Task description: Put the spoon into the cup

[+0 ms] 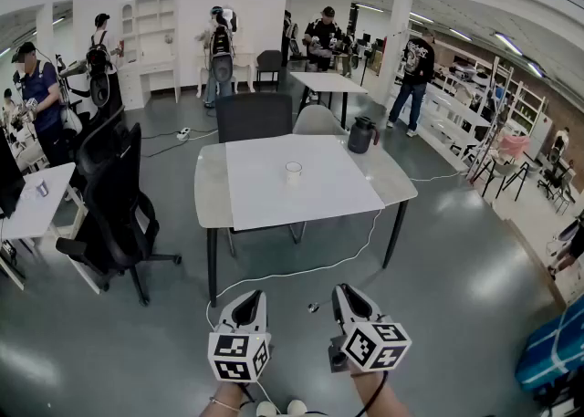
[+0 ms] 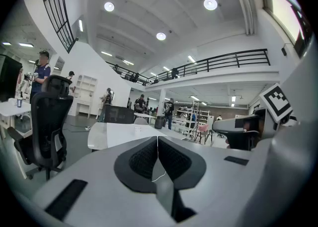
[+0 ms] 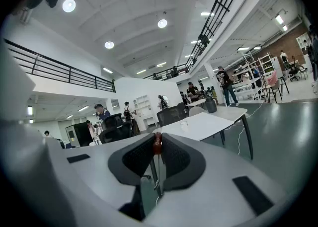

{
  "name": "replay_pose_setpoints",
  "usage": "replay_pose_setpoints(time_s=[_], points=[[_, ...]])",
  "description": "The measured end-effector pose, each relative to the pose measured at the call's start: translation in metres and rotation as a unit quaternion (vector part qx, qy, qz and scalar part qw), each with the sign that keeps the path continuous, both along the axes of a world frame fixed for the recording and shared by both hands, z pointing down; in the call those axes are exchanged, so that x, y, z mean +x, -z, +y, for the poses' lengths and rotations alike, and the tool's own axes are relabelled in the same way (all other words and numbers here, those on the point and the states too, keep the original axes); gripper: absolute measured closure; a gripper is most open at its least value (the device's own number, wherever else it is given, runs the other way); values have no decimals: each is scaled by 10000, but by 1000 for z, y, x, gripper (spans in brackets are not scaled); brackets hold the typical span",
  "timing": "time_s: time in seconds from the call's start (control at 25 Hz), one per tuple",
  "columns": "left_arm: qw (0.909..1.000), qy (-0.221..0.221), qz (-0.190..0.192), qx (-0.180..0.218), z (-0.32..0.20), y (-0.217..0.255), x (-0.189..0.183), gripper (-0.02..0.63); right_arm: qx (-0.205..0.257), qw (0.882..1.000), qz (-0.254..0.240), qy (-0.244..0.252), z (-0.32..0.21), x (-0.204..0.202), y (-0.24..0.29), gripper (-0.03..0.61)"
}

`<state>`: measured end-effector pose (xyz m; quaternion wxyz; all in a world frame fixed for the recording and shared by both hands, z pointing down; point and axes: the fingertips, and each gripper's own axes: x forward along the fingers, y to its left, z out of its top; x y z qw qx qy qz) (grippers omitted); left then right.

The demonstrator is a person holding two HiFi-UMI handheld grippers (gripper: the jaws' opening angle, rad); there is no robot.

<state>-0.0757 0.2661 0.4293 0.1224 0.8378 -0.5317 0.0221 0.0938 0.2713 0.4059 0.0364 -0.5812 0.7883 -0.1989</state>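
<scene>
Black office chair [image 1: 114, 201] stands at far left, well apart from the worktop [image 1: 209, 189]. Left gripper [image 1: 248, 299] is held low & near, above the grey floor, short of the worktop; in the left gripper view its fingers [image 2: 141, 159] are together w/ nothing between them. A white cable [image 1: 310, 269] runs across the floor btwn grippers & worktop. The worktop carries a white sheet [image 1: 306, 194], and the cup [image 1: 293, 172] stands upright on it, approx. mid-sheet, towards the far edge. A dark chair [image 1: 254, 117] sits at the worktop's far side. Right gripper [image 1: 345, 294] is just beside the left one, same height, also well apart from the cup. Its fingers [image 3: 176, 159] are clamped on the spoon [image 3: 157, 143]: a reddish-brown end shows at the fingertips, thin stem running down btwn the pads. Black jug [image 1: 361, 135] stands on the worktop's far-right corner.
</scene>
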Motion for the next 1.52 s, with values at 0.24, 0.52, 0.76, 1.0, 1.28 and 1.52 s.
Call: replay_pose_setpoints(time_s=[0.24, 0.52, 0.76, 1.0, 1.28, 1.52], points=[[10000, -11, 0, 5, 2, -2, -7, 592, -8, 10000, 21, -82, 1, -4, -2, 512], [10000, -10, 20, -19, 0, -7, -22, 592, 40, 9992, -323, -237, 0, -8, -1, 511], [9999, 13, 40, -146, -4, -17, -28, 592, -126, 9982, -410, -415, -1, -2, -13, 511], [9997, -73, -79, -215, -19, -26, -22, 592, -205, 9973, -469, -532, -20, 7, -20, 511], [9999, 8, -77, -98, -75, -15, -13, 592, -88, 9983, -375, -427, -75, 15, -12, 511], [9999, 81, -58, 27, -134, -4, 7, 592, 49, 9992, -193, -340, -134, 31, -4, 511]])
